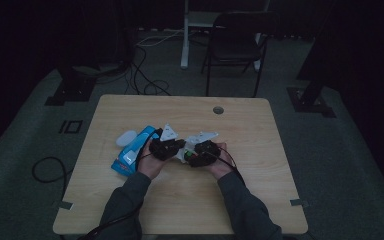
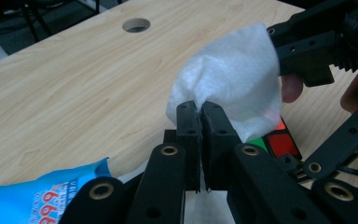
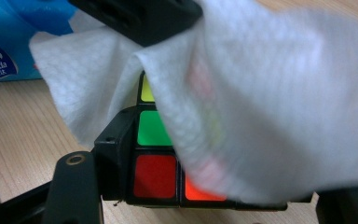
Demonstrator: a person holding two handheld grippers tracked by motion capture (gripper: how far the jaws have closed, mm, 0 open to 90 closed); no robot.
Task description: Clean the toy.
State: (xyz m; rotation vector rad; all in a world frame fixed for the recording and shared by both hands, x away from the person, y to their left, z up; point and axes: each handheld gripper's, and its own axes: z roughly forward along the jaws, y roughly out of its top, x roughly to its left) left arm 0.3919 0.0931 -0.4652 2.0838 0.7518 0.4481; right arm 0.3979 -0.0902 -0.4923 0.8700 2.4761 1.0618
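A colour-tiled puzzle cube (image 3: 156, 154) sits between the black jaws of my right gripper (image 3: 214, 154), which is shut on it. A white wipe (image 3: 261, 102) drapes over the cube's top and right side. In the left gripper view my left gripper (image 2: 200, 109) is shut on a bunched corner of that wipe (image 2: 228, 79), with the cube (image 2: 282, 140) just beyond it. From above, the left gripper (image 1: 166, 148) and right gripper (image 1: 202, 152) meet at mid-table with the cube (image 1: 186, 155) between them.
A blue pack of wipes (image 1: 132, 152) lies on the wooden table (image 1: 180, 200) just left of my left hand, with a small white object (image 1: 126, 138) beside it. A round cable hole (image 1: 218, 110) is at the far side. A dark chair (image 1: 237, 40) stands behind the table.
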